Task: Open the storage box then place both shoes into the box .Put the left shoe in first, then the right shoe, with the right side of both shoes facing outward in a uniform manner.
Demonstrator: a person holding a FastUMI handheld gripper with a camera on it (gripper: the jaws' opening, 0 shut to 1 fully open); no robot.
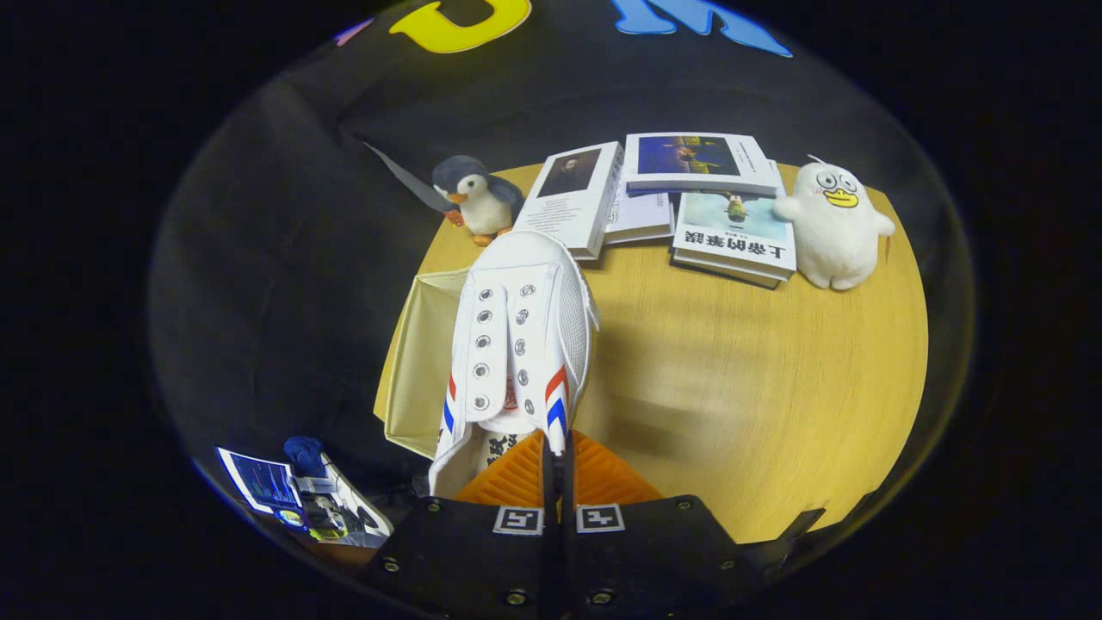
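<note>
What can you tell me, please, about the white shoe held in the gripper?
The shoe is a white canvas-looking sneaker with metal eyelets, no laces visible, a mesh-textured side panel and red and blue diagonal stripes on both sides near the heel. It points away from the gripper, toe toward the penguin and books. The orange fingers are closed on its heel-side collar. It hangs partly over the cream box at the table's edge.

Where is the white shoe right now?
In the gripper view, the shoe is held by its heel edge in the gripper, toe pointing toward the penguin, above the box.
</note>
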